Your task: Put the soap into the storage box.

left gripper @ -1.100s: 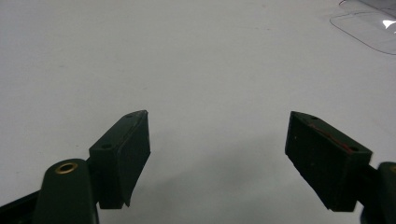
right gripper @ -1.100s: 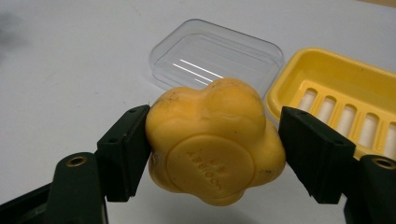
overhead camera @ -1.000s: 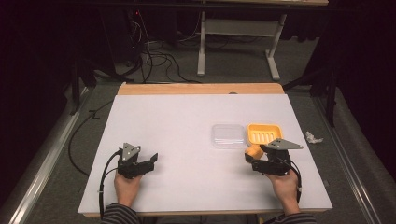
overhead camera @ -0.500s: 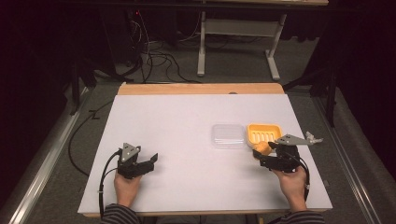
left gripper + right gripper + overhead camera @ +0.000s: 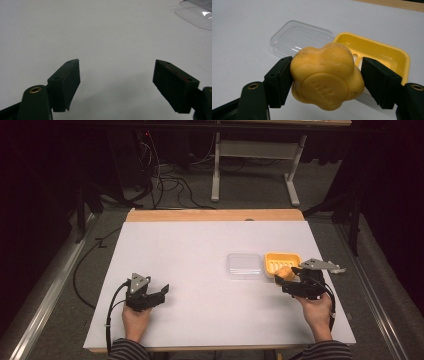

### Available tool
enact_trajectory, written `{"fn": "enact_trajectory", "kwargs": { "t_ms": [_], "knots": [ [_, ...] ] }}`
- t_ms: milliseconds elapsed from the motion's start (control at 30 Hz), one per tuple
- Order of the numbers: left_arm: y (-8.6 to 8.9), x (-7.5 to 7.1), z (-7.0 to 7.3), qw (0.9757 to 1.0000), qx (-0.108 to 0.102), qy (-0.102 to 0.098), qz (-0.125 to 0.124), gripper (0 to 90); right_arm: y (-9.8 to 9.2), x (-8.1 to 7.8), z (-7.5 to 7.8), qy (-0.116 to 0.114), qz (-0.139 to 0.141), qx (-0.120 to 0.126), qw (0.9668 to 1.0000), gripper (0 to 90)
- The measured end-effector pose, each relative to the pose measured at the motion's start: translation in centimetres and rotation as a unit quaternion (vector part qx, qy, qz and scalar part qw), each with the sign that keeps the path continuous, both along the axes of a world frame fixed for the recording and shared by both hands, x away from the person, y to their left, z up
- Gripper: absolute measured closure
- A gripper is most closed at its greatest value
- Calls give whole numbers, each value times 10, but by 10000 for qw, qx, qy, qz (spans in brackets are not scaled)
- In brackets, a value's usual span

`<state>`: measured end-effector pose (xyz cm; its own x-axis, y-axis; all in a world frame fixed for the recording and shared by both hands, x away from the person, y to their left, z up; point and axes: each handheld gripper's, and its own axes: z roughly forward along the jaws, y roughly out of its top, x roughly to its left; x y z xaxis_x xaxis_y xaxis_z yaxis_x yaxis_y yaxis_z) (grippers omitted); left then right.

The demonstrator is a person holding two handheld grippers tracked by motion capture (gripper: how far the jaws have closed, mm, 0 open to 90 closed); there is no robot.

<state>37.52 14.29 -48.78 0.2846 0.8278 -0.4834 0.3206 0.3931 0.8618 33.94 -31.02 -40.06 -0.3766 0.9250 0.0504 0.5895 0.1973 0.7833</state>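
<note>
A yellow flower-shaped soap (image 5: 327,76) sits between the jaws of my right gripper (image 5: 325,80), which is shut on it and holds it off the table; the soap (image 5: 285,272) hangs just at the near left corner of the yellow soap dish (image 5: 283,261). The yellow dish (image 5: 384,53) lies right behind the soap. A clear plastic lid (image 5: 244,265) lies flat on the table to the left of the dish, and the lid (image 5: 300,37) is empty. My left gripper (image 5: 161,292) rests at the table's near left, open, and between its fingers (image 5: 66,82) there is only bare table.
The white table top (image 5: 200,250) has a wooden strip (image 5: 215,215) along its far edge. Cables and a metal frame lie on the floor beyond. A corner of the clear lid (image 5: 197,15) shows far off in the left gripper view.
My right gripper has carried the soap a little to the right and upward, closer to the yellow dish. The left gripper has stayed put.
</note>
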Motion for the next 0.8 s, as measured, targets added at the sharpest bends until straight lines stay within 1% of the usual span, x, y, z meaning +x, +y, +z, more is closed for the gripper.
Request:
{"fn": "enact_trajectory", "kwargs": {
  "t_ms": [33, 67, 167, 333, 433, 500, 600, 700, 733, 767, 800],
  "knots": [
    [0, 0, 0, 10000, -20, -5, 5, 225, -1, 0, 1, -13, 0, -7, 10000, 283],
    [0, 0, 0, 10000, 10, 2, -1, 225, -2, 1, 2, -39, 5, -16, 10000, 283],
    [1, 1, 0, 10000, 20, 52, 20, 226, -5, 2, 4, -19, -56, 57, 10000, 283],
    [0, 1, 0, 10000, 42, 7, 33, 227, -8, 5, 5, -10, -113, -34, 9999, 283],
    [0, 1, 0, 10000, 25, 39, 20, 227, -12, 7, 3, 8, -210, -4, 9998, 284],
    [0, 1, 0, 10000, 44, 12, 30, 228, -15, 9, 3, -2, -238, -30, 9997, 284],
    [0, 1, 0, 10000, 24, 41, 24, 229, -18, 12, 4, 33, -326, -31, 9995, 284],
    [0, 0, 0, 10000, 32, 7, 13, 228, -19, 15, 6, 21, -362, -66, 9993, 284],
    [-1, 0, 0, 10000, 4, -11, 22, 229, -19, 16, 6, 39, -365, -68, 9993, 284],
    [-1, 0, 0, 10000, 41, -4, 18, 229, -20, 18, 7, 38, -354, -110, 9993, 284],
    [-1, 0, 0, 10000, 7, -10, 23, 228, -20, 20, 7, 52, -362, -129, 9992, 284]
  ]
}}
